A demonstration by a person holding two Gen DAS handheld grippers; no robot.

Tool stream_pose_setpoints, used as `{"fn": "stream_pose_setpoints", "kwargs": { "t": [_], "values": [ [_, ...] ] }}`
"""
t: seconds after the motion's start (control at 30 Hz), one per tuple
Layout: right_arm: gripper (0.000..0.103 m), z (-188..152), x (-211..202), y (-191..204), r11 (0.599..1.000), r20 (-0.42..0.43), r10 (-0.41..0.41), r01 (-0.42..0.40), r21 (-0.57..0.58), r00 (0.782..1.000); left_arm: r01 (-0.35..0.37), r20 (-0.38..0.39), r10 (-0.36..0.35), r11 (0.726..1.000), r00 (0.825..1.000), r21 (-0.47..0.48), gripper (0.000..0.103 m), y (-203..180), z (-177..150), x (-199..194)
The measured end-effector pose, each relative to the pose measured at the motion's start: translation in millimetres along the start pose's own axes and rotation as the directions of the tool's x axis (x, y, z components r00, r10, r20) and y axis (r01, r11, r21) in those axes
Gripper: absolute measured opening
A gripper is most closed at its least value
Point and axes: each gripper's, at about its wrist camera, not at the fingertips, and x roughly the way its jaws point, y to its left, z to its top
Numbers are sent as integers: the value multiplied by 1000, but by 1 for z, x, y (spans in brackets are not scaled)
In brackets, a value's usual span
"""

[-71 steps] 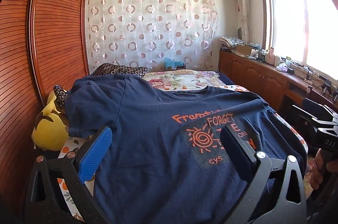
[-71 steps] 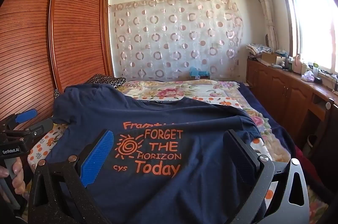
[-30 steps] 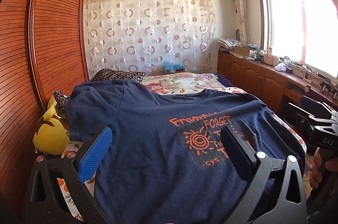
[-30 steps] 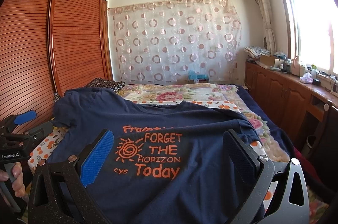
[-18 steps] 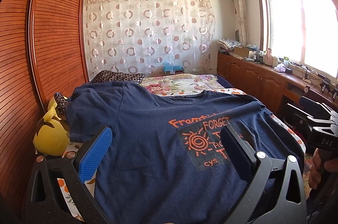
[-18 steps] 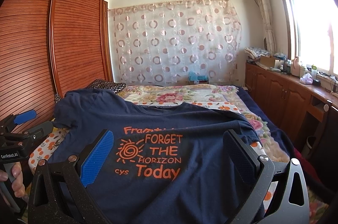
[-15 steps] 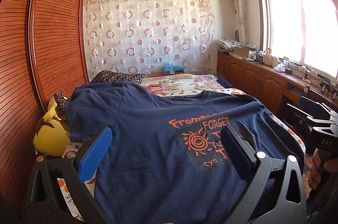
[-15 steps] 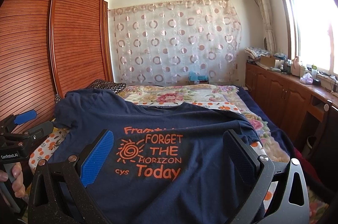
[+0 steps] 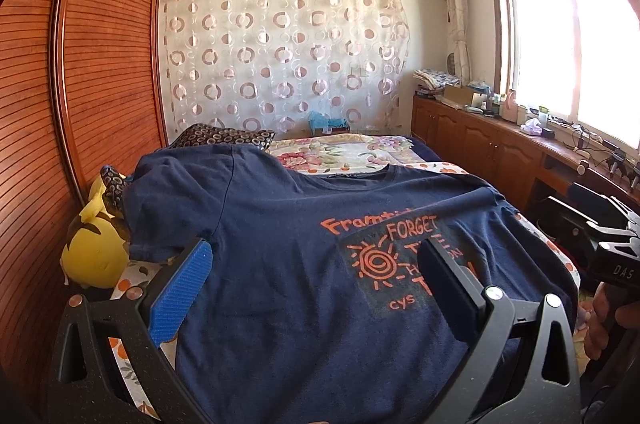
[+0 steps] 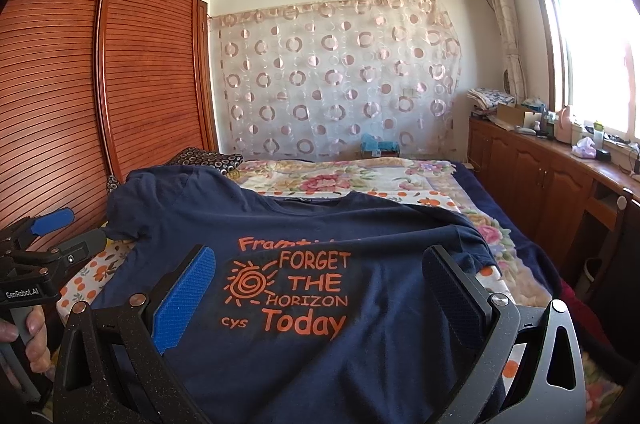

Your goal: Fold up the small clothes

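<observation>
A navy T-shirt (image 9: 280,244) with orange print "FORGET THE HORIZON Today" lies spread front-up on the bed, collar away from me; it also shows in the right wrist view (image 10: 360,224). My left gripper (image 9: 316,264) is open over the shirt's lower left part, jaws wide apart, nothing between them. My right gripper (image 10: 320,272) is open over the lower right part, framing the print. Each gripper's body shows at the edge of the other's view: the right one (image 9: 608,244), the left one (image 10: 36,256). The shirt's hem is hidden below both views.
The bed has a floral cover (image 10: 340,179). A yellow plush toy (image 9: 96,248) and a patterned pillow (image 9: 224,135) lie at the left by the wooden wardrobe (image 9: 80,63). A wooden cabinet with clutter (image 10: 560,175) runs along the right under the window.
Both views have tilted up slightly over the last seconds. The shirt lies as before and both grippers stay open.
</observation>
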Motion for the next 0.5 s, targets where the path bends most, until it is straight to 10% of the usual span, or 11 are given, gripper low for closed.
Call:
{"fn": "stream_pose_setpoints", "kwargs": {
  "t": [0.5],
  "values": [
    [103, 1, 39, 2, 996, -68, 75, -78, -40, 995, -103, -29, 102, 994, 994, -33, 103, 60, -21, 29]
  ]
}}
